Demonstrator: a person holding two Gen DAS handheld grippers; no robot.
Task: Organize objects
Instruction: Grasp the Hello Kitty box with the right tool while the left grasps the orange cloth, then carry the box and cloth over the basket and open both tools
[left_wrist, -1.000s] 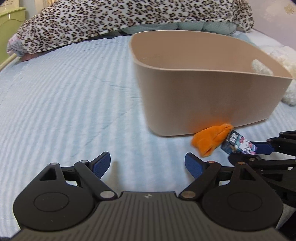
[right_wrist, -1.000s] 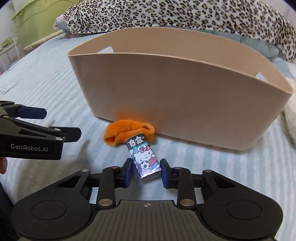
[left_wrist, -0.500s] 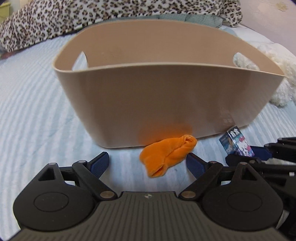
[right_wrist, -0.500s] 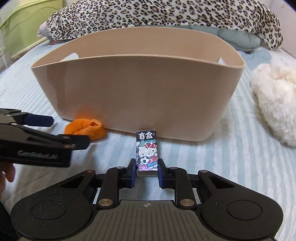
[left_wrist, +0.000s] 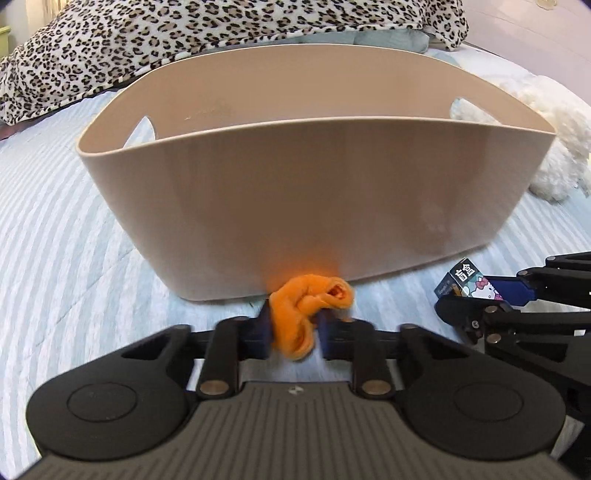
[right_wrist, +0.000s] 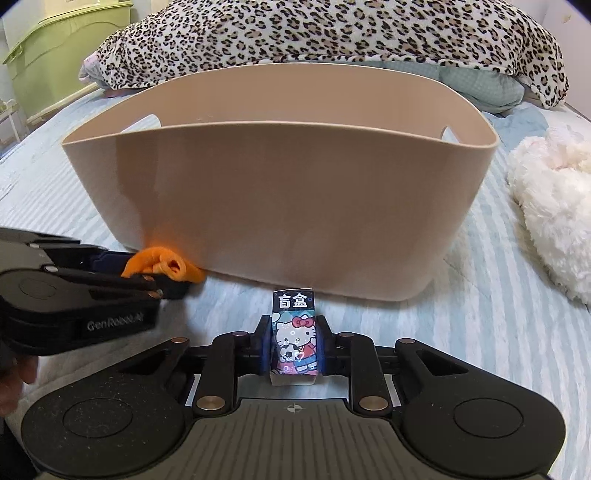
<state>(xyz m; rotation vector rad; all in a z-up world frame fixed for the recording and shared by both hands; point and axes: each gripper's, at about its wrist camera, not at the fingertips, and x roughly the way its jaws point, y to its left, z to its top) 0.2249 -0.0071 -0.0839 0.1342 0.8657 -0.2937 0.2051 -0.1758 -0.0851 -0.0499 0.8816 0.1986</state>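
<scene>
1. left gripper (left_wrist: 291, 326) fingers clamped on orange cloth (left_wrist: 308, 314), right at the near wall of the beige basket (left_wrist: 317, 206).
2. right gripper (right_wrist: 292, 349) fingers clamped on hello kitty box (right_wrist: 294, 338), just short of the same wall, on the striped bed (right_wrist: 480, 325).

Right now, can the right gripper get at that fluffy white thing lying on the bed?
Probably not yet. The right gripper is shut on the Hello Kitty box, so it has no free grasp. The path itself looks open: the fluffy white thing lies on the bedspread, right of the beige basket.
</scene>
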